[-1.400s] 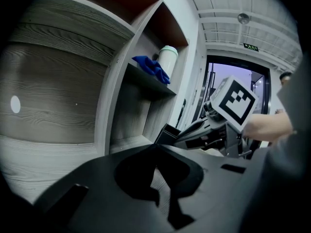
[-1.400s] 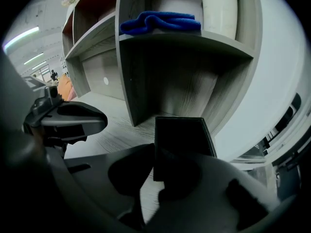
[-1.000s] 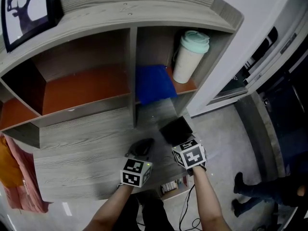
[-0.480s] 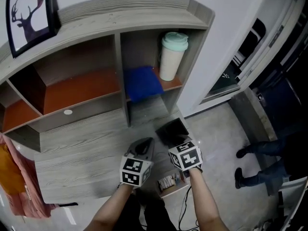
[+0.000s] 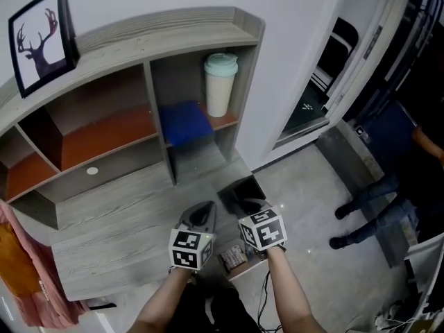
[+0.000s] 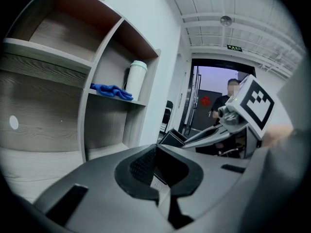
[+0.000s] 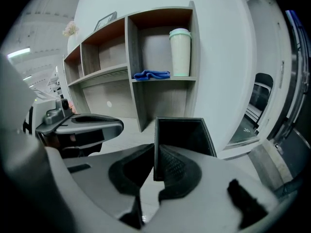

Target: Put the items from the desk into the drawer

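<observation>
A black open-topped box (image 5: pixel 238 189) sits at the desk's front right corner, and my right gripper (image 5: pixel 245 205) is shut on its near wall. In the right gripper view that thin wall stands upright between the jaws of the right gripper (image 7: pixel 155 155), with the box's hollow (image 7: pixel 187 136) beyond. My left gripper (image 5: pixel 204 212) is just left of the box, over the desk, shut with nothing in it; the left gripper view shows its jaws (image 6: pixel 154 153) closed and the box (image 6: pixel 171 139) ahead. Below the desk edge an open drawer (image 5: pixel 248 269) holds small items.
The shelf unit holds a pale cup with a mint lid (image 5: pixel 220 83) and a blue cloth (image 5: pixel 182 122). A framed deer picture (image 5: pixel 38 40) stands on top. A person (image 5: pixel 388 151) stands on the floor at right. Orange fabric (image 5: pixel 17 266) hangs at the desk's left.
The head view has swung right and pulled back, which shows more floor and the person. Both grippers stay at the desk's front right corner, the right one still on the box.
</observation>
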Demonstrator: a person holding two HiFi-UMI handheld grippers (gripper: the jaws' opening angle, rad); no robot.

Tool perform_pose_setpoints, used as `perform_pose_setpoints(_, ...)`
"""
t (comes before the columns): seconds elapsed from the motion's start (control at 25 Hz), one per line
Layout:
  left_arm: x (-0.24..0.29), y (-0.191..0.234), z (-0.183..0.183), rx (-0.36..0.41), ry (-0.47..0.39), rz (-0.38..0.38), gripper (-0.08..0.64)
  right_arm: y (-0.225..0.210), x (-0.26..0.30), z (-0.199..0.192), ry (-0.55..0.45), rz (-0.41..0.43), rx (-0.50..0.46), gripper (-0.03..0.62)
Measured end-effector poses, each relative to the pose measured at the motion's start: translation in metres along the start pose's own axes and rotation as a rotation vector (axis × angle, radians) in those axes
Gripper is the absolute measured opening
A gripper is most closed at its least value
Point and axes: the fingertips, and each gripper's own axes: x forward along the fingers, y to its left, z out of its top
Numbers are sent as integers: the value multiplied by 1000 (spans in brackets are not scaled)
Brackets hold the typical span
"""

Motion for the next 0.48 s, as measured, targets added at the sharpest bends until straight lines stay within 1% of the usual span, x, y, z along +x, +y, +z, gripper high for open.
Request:
perform_pose_setpoints(0.2,-7,-16,7,19,-3,-21,9,1,-30,-5,-44,-25,50,37)
perform_pose_setpoints(0.48,-5,-44,12,58,-3,-80,9,-4,-56,-14,-83,-62,76,37)
